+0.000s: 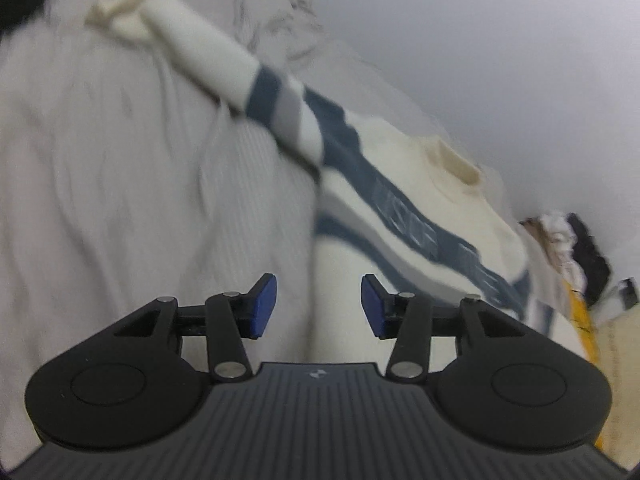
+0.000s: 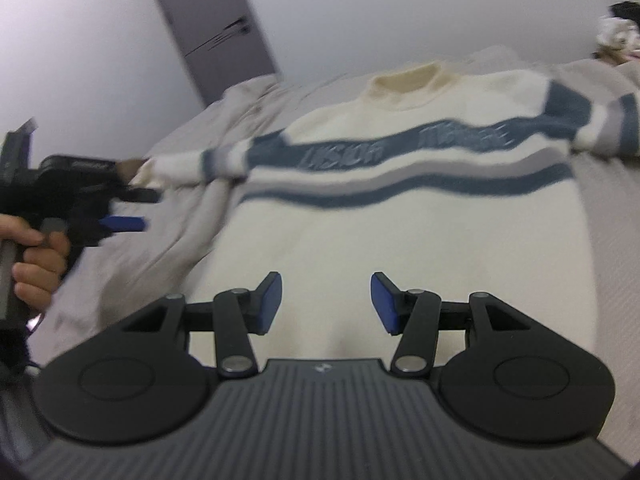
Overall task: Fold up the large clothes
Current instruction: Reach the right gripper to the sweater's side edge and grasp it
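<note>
At far left of the right wrist view, the left gripper (image 2: pixel 132 210) hung spread and empty just short of the sleeve cuff (image 2: pixel 168 168), likely lining up a grab. The cream sweater (image 2: pixel 400 240) lay face up across the frame's centre on a grey bedsheet (image 2: pixel 132 264), evidently smoothed for folding. The right gripper (image 2: pixel 326 302), low centre, gaped empty above its hem. A clothes heap (image 2: pixel 618 28) sat upper right, well apart.

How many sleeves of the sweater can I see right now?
2. Left sleeve stretches toward the left gripper; right sleeve runs off the right edge, its cuff out of view.
</note>
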`<state>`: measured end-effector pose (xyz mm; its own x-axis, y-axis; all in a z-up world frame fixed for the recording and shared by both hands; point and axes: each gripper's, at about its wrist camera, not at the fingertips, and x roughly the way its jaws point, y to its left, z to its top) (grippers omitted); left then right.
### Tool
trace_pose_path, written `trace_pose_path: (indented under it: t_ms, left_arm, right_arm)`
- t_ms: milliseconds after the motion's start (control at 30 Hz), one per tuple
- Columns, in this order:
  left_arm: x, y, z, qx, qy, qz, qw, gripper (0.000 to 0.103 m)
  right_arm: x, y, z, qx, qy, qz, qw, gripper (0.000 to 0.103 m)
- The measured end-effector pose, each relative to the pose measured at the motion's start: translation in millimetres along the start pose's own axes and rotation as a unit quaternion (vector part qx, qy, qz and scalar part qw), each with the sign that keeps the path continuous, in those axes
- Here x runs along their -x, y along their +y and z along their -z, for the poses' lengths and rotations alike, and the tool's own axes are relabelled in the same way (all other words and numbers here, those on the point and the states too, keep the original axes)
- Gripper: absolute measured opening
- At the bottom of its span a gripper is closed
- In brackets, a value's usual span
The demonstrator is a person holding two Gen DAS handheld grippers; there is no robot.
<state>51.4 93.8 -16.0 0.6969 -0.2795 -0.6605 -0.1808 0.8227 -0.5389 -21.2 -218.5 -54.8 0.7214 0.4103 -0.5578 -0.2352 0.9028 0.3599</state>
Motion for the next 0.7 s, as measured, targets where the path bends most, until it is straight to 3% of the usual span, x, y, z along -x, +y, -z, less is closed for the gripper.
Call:
trace_pose_path:
  t_ms: [100,267,433,500,567,700]
  left_arm:
    - [7,-1,35,0.02,0.006,0.014,0.9997,0.053]
    - [10,22,65,0.06,0.015,0.029,0.9977,0.053]
    - [14,35,60,0.072,-0.014,0.045,0.9963,0.053]
    - [12,39,59,0.077,-0.018,0.046,0.9958,0.053]
    - [9,42,56,0.08,-0.021,0.042,0.9957,0.053]
    - [2,53,48,0.098,-0.026,0.043,0.9939,0.053]
  right_arm:
    - [2,18,12,0.03,0.023,-0.023,0.999,0.053]
    - [-2,54,29,0.089,0.06,-0.06,0.992,0.053]
    - [-20,75,29,0.117,0.085,-0.078,0.986,0.052]
    - [-30,76,25,0.118,0.095,-0.077,0.985,0.056]
    - [-39,78,24,0.119,0.104,-0.074,0.985,0.068]
    - [-56,83,26,0.137,0.123,-0.07,0.98,0.068]
